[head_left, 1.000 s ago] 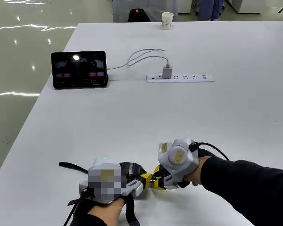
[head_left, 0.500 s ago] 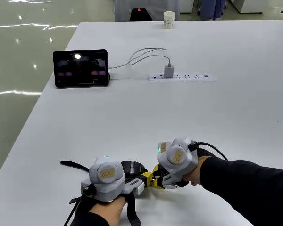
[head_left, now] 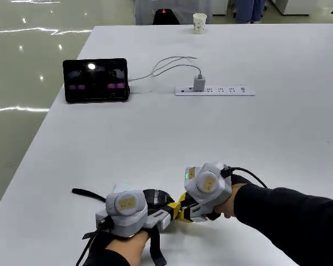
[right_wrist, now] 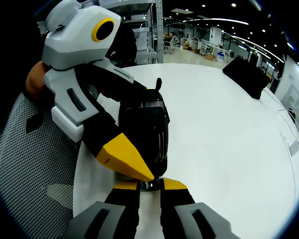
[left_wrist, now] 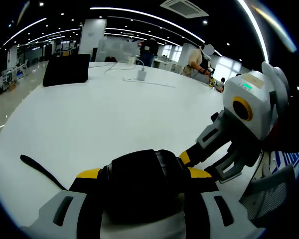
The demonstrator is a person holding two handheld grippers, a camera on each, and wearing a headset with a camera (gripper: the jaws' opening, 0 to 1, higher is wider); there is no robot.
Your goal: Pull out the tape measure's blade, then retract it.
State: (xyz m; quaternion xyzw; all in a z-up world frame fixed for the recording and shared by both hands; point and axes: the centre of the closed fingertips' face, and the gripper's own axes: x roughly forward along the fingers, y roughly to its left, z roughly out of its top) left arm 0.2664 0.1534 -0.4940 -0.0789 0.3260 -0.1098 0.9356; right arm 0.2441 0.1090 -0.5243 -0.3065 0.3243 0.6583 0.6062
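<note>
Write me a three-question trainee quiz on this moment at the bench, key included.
1. True or false: the left gripper is shut on the tape measure.
2. Choose one. The right gripper has its jaws closed on: A the blade tip at the case's mouth; B the loose black strap; C a charger cable.
3. Fill the gap: in the head view, the tablet stands to the ___ of the power strip.
Key: 1 true; 2 A; 3 left.

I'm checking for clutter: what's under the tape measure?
White table shows around the tape measure; the left claw clamps its sides, so whether it touches the table is hidden.
</note>
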